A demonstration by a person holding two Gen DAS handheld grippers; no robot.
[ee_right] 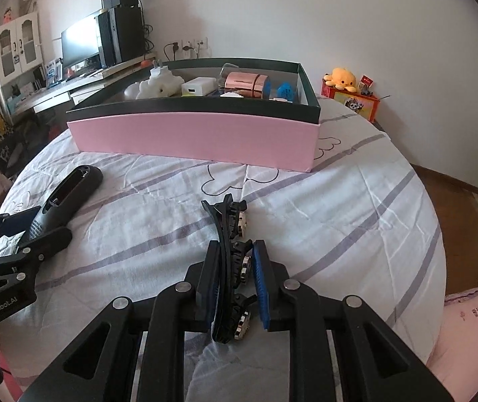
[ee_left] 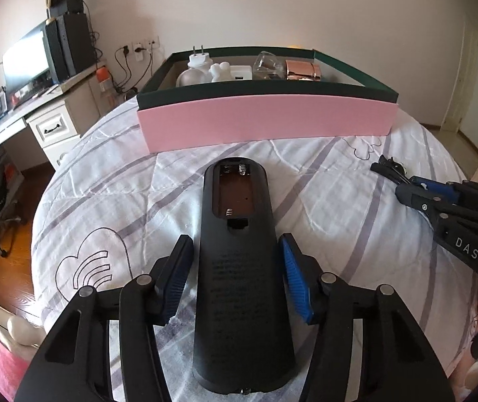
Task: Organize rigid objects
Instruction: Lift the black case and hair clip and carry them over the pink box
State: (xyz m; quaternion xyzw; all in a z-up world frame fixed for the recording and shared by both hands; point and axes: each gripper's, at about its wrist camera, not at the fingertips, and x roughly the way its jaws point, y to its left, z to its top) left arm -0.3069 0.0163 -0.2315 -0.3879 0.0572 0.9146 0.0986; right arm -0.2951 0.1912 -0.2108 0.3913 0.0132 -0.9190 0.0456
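Observation:
A black remote control with its battery bay open lies face down on the bed between the fingers of my left gripper; the pads touch or nearly touch its sides. It also shows in the right wrist view. My right gripper is closed on a black hair clip with metal studs, which rests on the bedsheet. The pink box with a dark green rim stands ahead on the bed, holding a white charger, a rose-gold cylinder and other small items.
The bed has a white quilt with purple stripes. A desk with monitor and speakers stands at the left. A yellow plush toy on a red box sits at the right by the wall. Wooden floor lies beyond the bed's edges.

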